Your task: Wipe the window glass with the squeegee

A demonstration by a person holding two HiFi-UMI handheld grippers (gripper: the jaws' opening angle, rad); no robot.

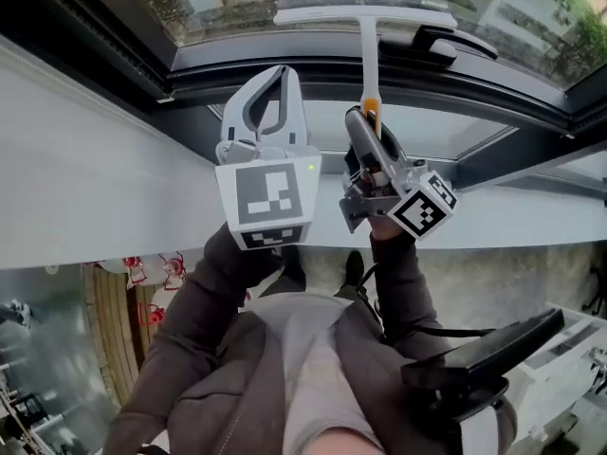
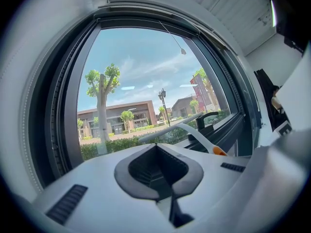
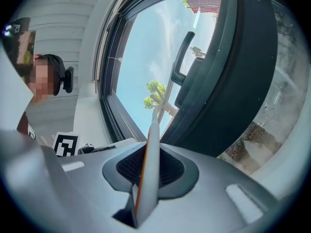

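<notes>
Left gripper point(image 2: 156, 152) closed and empty, white squeegee point(image 2: 201, 140) just beyond it, window glass point(image 2: 141, 81), black window handle point(image 2: 206, 120)

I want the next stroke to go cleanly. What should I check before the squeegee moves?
1. Grip: the right gripper is shut on the orange-banded handle of the white plastic T-shaped squeegee: ok.
2. Blade lying flat against the clear window glass: cannot tell.
3. Free path: the black lever window handle sits close beside the blade's right end: not ok.
4. Left gripper out of the way: shut, empty and apart from the squeegee: ok.
5. Glass wet or streaked: cannot tell.
</notes>
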